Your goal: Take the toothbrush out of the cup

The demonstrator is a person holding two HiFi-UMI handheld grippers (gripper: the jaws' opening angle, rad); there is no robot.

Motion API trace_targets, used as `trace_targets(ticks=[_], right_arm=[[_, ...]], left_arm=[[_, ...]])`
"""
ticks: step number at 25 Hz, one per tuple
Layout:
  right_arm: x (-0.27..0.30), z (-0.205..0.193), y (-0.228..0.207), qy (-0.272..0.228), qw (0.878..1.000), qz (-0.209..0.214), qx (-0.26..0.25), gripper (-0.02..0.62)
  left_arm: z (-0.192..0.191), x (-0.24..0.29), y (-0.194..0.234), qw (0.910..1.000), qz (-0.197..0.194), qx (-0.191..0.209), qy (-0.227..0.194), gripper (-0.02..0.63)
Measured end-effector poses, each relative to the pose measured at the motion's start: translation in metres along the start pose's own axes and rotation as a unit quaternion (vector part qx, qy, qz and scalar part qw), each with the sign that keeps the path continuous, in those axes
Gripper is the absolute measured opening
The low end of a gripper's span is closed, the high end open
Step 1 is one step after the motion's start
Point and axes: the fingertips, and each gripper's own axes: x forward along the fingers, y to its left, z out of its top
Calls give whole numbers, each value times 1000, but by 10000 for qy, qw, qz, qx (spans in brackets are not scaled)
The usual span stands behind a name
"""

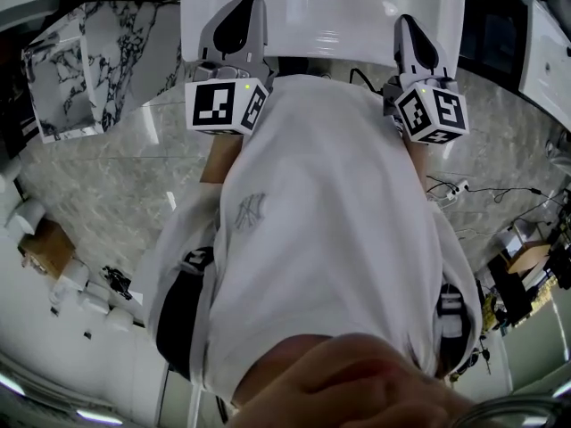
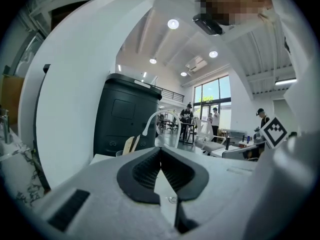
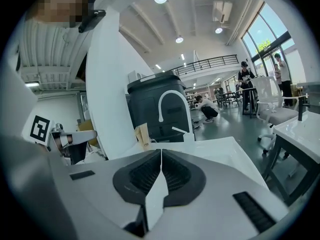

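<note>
Head view: I have the left gripper and the right gripper side by side, well apart, at the near rim of the white sink. My shirt fills the middle of the frame below them. The marble floor lies open to both sides. A marble box stands off to the left and cables trail at the right. The cup is not in this view.

Left gripper view: the fingers are pressed together tip to tip, with nothing between them. Past the tips I see the cup, only its rim showing over the gripper body. The tan toothbrush leans in it. A white faucet arches just right of it. A dark cabinet stands behind, and a broad white pillar closes the left side. The way from tips to cup looks open.

Right gripper view: the fingers are closed and empty. The sink top runs open ahead and to the right. The faucet is straight ahead with a pump bottle at its foot. The toothbrush stands left of the faucet, its cup hidden by the gripper body. The left gripper's marker cube shows at far left. A white chair stands beyond at the right.
</note>
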Motion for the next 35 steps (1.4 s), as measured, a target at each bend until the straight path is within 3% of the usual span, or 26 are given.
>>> trace_targets(ticks=[8, 14, 28, 35], right_arm=[[19, 7, -10, -62, 9985, -535, 105, 15], [21, 6, -14, -48, 9973, -718, 166, 15], [36, 24, -33, 24, 9994, -331, 54, 15], [48, 31, -41, -10, 9998, -171, 101, 15]], left_arm=[[-1, 32, 28, 9993, -356, -25, 90, 15], [-8, 39, 39, 9990, -385, -88, 223, 15], [3, 42, 41, 9996, 226, -163, 84, 15], [11, 48, 48, 9988, 488, 22, 65, 17]])
